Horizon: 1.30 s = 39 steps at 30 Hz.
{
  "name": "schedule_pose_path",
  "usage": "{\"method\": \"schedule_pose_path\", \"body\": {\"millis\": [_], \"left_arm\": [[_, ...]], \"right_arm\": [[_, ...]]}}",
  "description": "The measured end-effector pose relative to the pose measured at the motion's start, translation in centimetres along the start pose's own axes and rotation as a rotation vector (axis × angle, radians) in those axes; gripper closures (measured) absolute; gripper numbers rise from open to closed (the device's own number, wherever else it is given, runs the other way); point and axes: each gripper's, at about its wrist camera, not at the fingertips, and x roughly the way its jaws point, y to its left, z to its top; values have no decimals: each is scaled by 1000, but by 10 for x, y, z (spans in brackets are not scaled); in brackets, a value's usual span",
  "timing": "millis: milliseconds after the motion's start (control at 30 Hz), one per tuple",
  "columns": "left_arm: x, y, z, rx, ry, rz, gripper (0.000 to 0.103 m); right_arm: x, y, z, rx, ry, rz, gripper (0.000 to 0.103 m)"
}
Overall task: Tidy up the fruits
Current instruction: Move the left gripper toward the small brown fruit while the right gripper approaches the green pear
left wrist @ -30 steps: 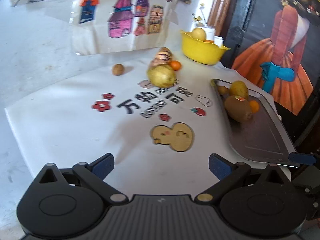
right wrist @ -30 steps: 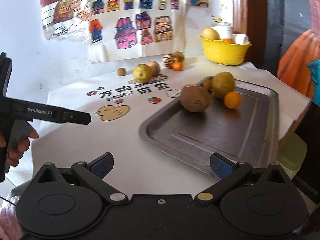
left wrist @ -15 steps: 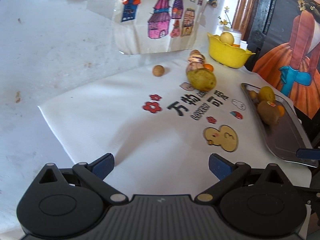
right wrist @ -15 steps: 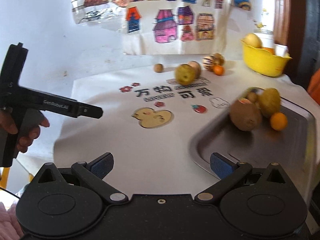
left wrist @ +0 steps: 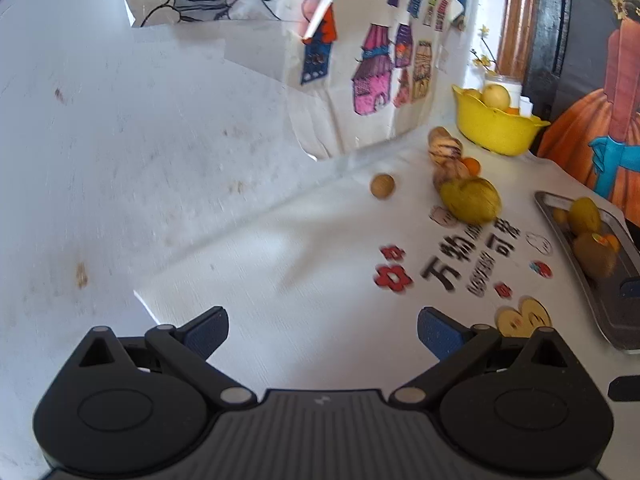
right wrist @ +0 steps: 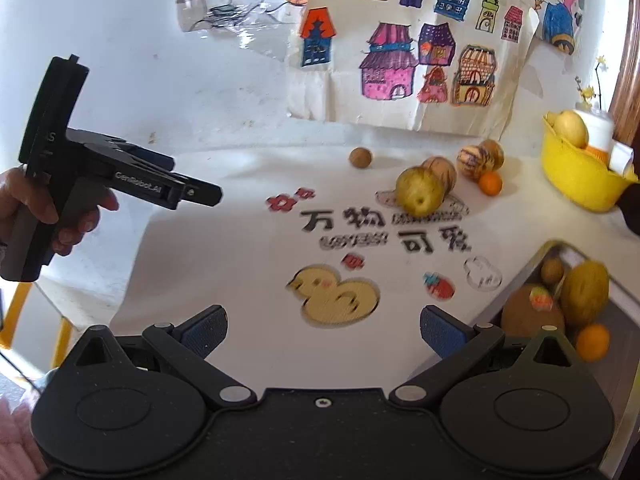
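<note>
Right wrist: tray (right wrist: 538,258) holds four fruits.

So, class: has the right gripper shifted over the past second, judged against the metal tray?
Yes. The right gripper has swung leftward: the tray slid from centre to the right edge.

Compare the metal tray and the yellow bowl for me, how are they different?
The metal tray is flat, shallow and grey, while the yellow bowl is deep with a wavy rim. The tray sits at the table's near right edge; the bowl stands at the far right corner by the wall. The tray's fruit lies spread out and fully visible; the bowl's fruit shows only above its rim. Both already hold fruit, including something orange.
</note>
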Motion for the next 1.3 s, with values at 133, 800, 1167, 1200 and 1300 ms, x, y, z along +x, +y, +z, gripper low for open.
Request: {"method": "schedule_pose_path", "body": {"millis": [133,800,1167,1200,1300], "left_arm": [[11,7,15,22,-27,8,0],[85,-27,69,304,-152,-36,0],[125,-40,81,302,-149,-59,1],[127,-43,81,314,-147,-64,1],[135,-48,83,324,-139,-50,5]], "right_arm": [[10,-12,20,14,-16,-20,1],[85,-70,64,-112,17,-104,1],[127,-73,70,-243,12,-133,9],[130,-73,71,-247,10,-133,11],[137,-72,73,-263,10,-126,13]]}}
